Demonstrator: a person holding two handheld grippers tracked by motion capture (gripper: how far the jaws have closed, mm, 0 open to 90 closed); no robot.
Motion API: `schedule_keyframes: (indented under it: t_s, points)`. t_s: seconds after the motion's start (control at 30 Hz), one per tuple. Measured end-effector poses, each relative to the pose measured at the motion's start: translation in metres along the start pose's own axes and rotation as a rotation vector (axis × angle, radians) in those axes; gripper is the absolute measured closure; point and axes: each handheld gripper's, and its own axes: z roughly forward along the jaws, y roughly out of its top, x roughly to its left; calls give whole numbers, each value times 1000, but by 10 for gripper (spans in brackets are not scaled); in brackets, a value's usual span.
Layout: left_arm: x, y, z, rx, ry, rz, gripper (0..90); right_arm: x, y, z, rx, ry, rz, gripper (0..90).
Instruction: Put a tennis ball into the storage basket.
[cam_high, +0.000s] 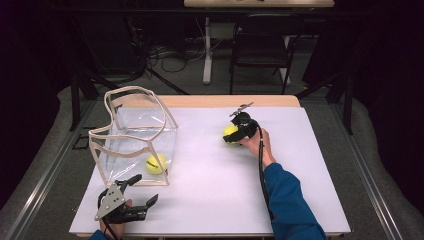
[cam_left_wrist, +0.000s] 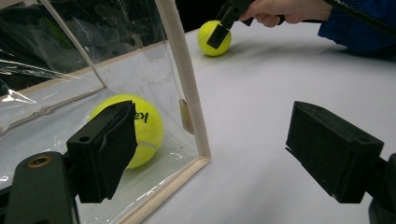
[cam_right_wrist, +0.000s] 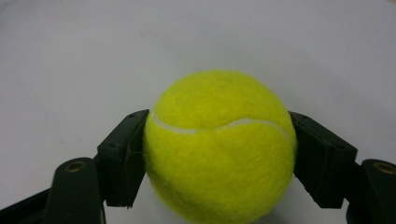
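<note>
High view: white table (cam_high: 210, 200) in a dark room; right hand-held gripper (cam_high: 235, 134) clamps a tennis ball (cam_high: 229, 131); left hand-held gripper (cam_high: 141, 189) rests with jaws apart beside the clear bag (cam_high: 135, 137).

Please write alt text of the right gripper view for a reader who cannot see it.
A yellow tennis ball sits clamped between the two black jaws of the right gripper, one pad pressing on each side. Behind it lies the plain white table.

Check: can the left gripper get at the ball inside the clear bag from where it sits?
Probably not directly. The left gripper sits open beside the clear bag, whose wall stands between its fingers and the ball; the opening is on top.
</note>
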Motion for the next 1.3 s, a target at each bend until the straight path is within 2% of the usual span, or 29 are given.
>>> schedule_keyframes:
  t_s: [0.1, 0.2, 0.27, 0.4, 0.47, 0.53, 0.63, 0.7, 0.73, 0.83, 0.93, 1.0, 1.07, 1.2, 1.3]
  points:
    - [1, 0, -2, -13, 4, -3, 159, 1, 0, -3, -22, 0, -9, 263]
    - [1, 0, 0, -6, 1, 0, 159, 3, 3, -11, -36, -10, -18, 264]
    - [0, 0, -1, -5, 5, 3, 159, 4, 4, -16, -45, 0, -21, 264]
    - [1, 0, -2, -10, 11, 2, 159, 8, 8, -22, -30, -7, -51, 264]
    - [0, 0, -2, -8, 11, 4, 159, 8, 8, -25, -35, 3, -44, 265]
    - [0, 0, -3, -15, 11, 2, 159, 11, 8, -26, -6, -3, -51, 265]
    - [1, 0, -2, -10, 7, 3, 159, 10, 10, -29, 5, -9, -59, 265]
    - [0, 0, -2, -17, 12, -1, 159, 10, 10, -31, 3, 6, -57, 265]
    - [1, 0, -2, -14, 12, -2, 159, 11, 10, -31, 23, -2, -63, 265]
    - [1, 0, -2, -11, 7, 2, 159, 14, 12, -33, 32, -15, -88, 265]
    - [0, -1, 0, -8, 7, -5, 159, 14, 13, -39, 16, -7, -95, 265]
    - [0, -1, 0, -2, 7, 5, 159, 14, 15, -41, 30, 0, -99, 265]
    - [0, 0, -1, -7, 14, -3, 159, 14, 15, -45, 18, 6, -90, 265]
    - [0, 0, -1, -6, -1, 5, 159, 15, 19, -50, 13, -3, -120, 266]
    - [1, 0, -1, -7, 5, 4, 159, 16, 21, -54, 6, 5, -104, 266]
